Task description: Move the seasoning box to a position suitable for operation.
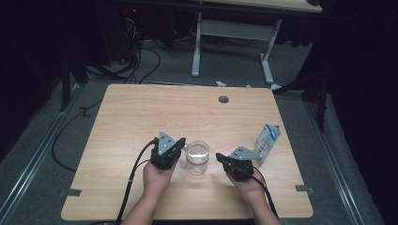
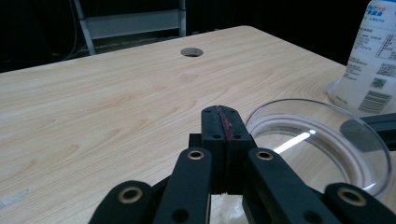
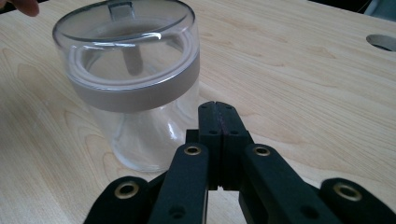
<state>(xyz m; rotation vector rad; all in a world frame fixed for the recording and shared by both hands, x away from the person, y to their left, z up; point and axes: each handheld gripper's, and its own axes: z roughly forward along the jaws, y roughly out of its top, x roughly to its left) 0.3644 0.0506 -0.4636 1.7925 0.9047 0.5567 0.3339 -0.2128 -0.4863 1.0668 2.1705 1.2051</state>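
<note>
Both grippers' fingers [image 3: 218, 122] pressed together, empty, flanking the lidded glass jar [image 1: 197, 157]; should spread them before gripping.

left gripper [image 1: 181, 142] and right gripper [image 1: 219, 157], fingers pressed together

the table [image 1: 141, 117] is pale wood with a fine grain pattern. the jar [image 1: 197, 158] is clear, with a grey band under its clear lid [image 3: 126, 28]. the carton [image 1: 267, 140] looks white and blue with small print, possibly a barcode. both the left gripper [image 1: 180, 142] and the right gripper [image 1: 219, 157] are black.
</note>
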